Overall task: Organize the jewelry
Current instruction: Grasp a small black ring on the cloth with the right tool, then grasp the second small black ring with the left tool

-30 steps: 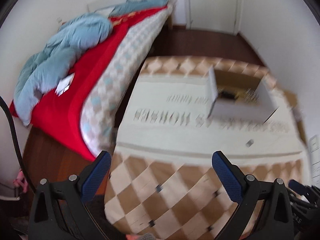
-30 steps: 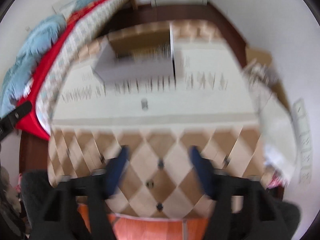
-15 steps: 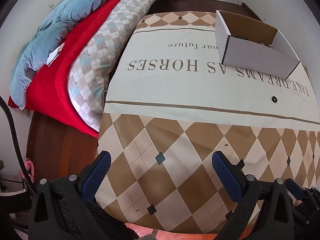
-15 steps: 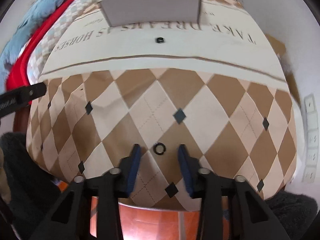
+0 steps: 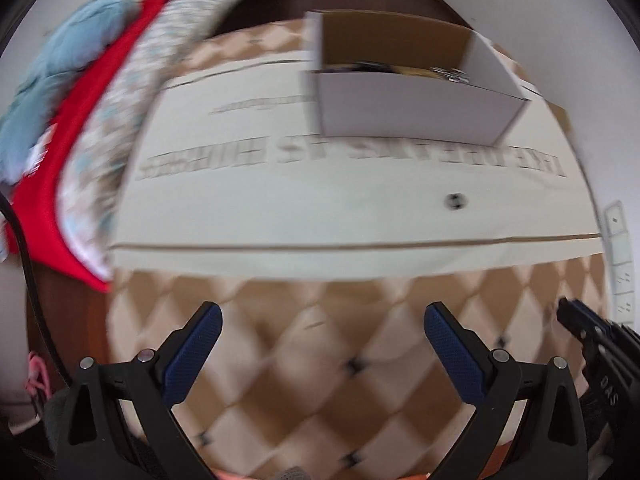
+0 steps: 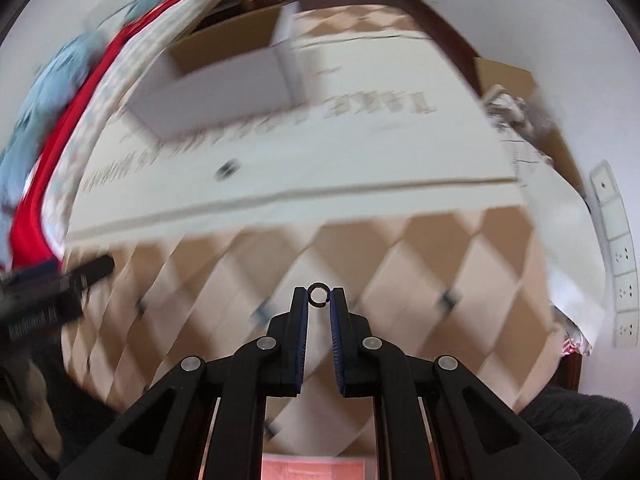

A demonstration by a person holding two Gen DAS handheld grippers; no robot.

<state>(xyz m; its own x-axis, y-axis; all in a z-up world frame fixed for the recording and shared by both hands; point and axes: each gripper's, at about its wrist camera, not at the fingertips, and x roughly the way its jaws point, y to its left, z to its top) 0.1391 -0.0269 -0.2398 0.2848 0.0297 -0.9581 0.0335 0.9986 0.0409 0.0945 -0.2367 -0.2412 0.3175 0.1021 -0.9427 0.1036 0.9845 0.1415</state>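
Note:
My right gripper (image 6: 318, 295) is shut on a small dark ring (image 6: 318, 285) pinched between its fingertips, lifted above the checked tablecloth (image 6: 360, 248). A second small dark ring (image 6: 227, 168) lies on the cream part of the cloth, and shows in the left wrist view (image 5: 456, 201). An open white cardboard box (image 5: 412, 108) with jewelry inside stands at the far side, also in the right wrist view (image 6: 216, 92). My left gripper (image 5: 320, 344) is open and empty above the near checked part of the cloth (image 5: 300, 360).
A bed with a red blanket (image 5: 84, 120) and blue duvet (image 5: 52, 56) lies left of the table. A wall with sockets (image 6: 616, 240) is at the right. A crumpled paper and brown box (image 6: 516, 96) sit at the table's far right.
My right gripper has closed on the ring that lay between its fingers and lifted it. Both views have swung up and blurred; the left gripper stays open.

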